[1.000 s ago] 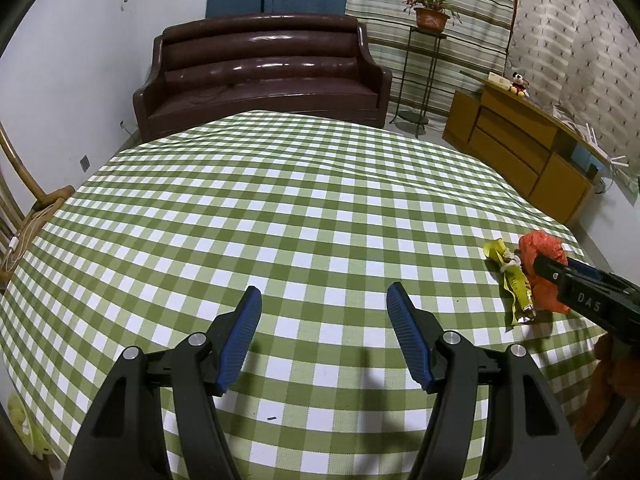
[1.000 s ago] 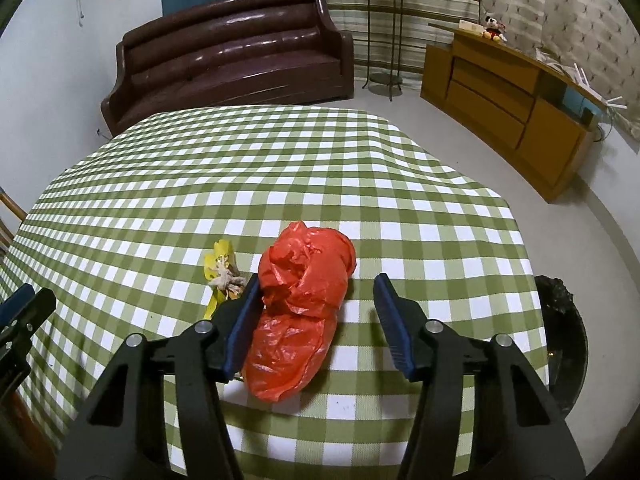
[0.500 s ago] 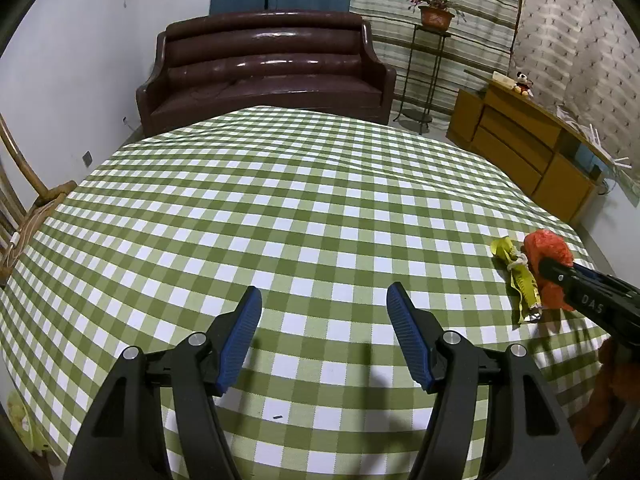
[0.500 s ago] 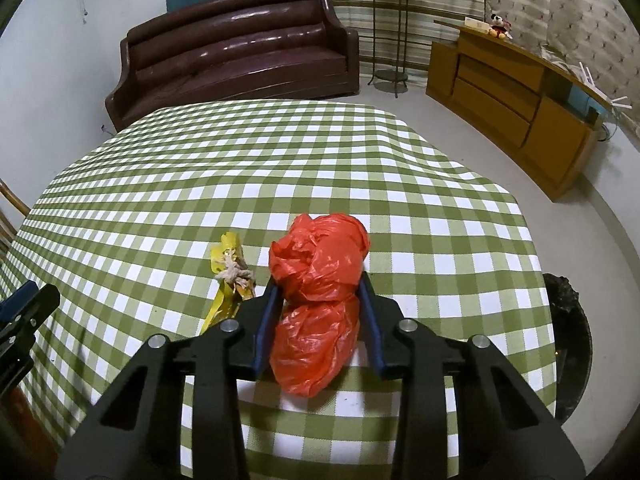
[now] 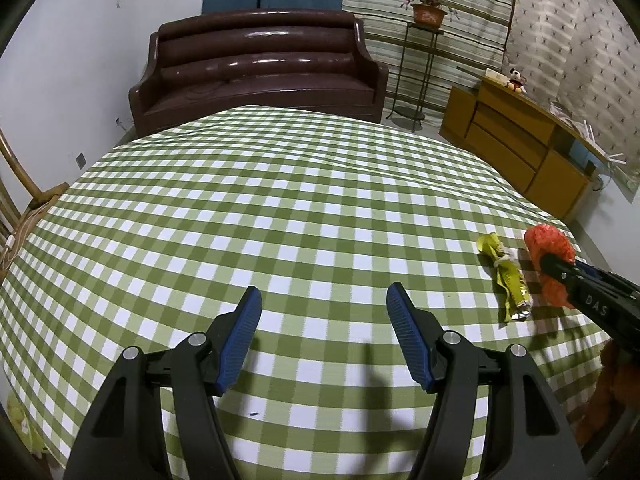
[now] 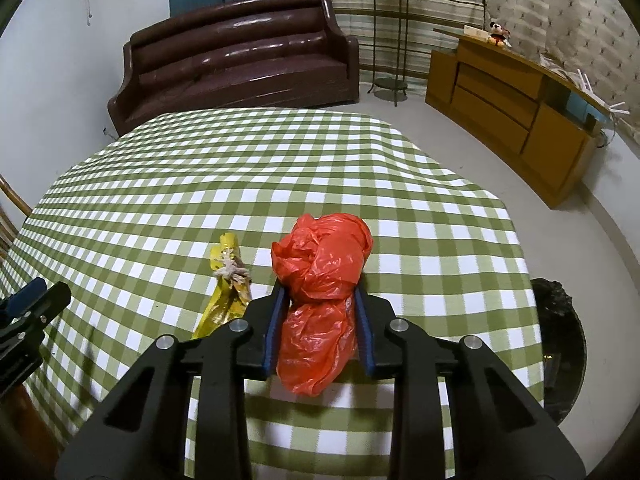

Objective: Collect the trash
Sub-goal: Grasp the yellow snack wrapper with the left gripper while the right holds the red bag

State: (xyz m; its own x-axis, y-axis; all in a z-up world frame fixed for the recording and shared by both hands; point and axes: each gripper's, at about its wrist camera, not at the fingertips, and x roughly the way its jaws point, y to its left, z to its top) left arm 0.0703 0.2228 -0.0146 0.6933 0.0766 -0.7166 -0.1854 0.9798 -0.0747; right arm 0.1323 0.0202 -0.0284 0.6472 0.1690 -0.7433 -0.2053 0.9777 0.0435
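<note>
Closing from a wide stance a second before, the right claw (image 6: 319, 316) had drawn its blue pads in against the crumpled red plastic bag (image 6: 322, 280), which now bulged above and below the pinch while the jaws were closing the last bit onto it. That meant the first piece of trash was gripped, though it seemed to rest on the green checked surface (image 6: 240, 168) and had not been lifted. A yellow wrapper (image 6: 226, 288) tied with a scrap of string lay just beside the bag, toward the left claw's side, untouched. A dark bin (image 6: 560, 344) stood on the floor past the surface's right edge, probably the place for the bag. The left claw (image 5: 324, 320) had not changed: its pads stood well apart over bare cloth, holding nothing.
</note>
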